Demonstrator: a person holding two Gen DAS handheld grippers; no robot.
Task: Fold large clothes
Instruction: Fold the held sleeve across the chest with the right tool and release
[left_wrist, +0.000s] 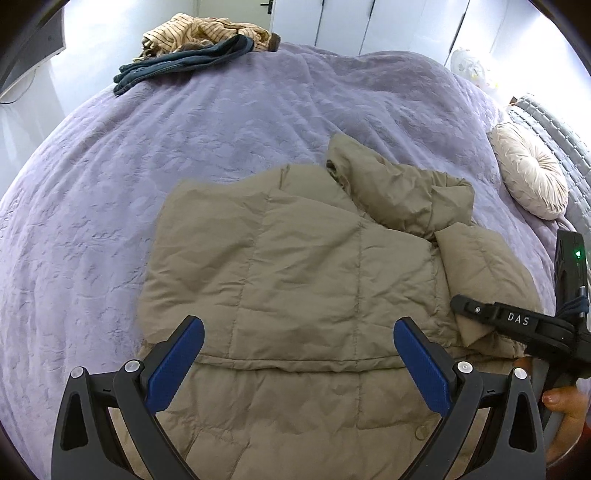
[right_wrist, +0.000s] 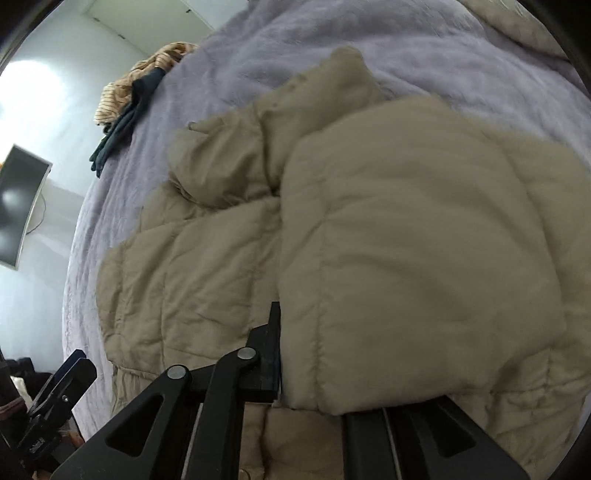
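Observation:
A large khaki padded jacket (left_wrist: 295, 273) lies back-up on the lilac bedspread (left_wrist: 184, 155). My left gripper (left_wrist: 299, 343) hovers open over its lower part, blue pads wide apart and empty. My right gripper (left_wrist: 461, 310) shows at the right of the left wrist view, at the jacket's right sleeve (left_wrist: 484, 266). In the right wrist view the right gripper (right_wrist: 291, 354) is shut on that sleeve (right_wrist: 424, 251), which drapes over it and hides the right finger. The jacket body (right_wrist: 192, 273) lies to the left.
A heap of striped beige and dark teal clothes (left_wrist: 195, 44) lies at the bed's far edge. A round cream cushion (left_wrist: 532, 173) and grey headboard (left_wrist: 554, 125) are at the right. A monitor (right_wrist: 18, 206) hangs on the left wall.

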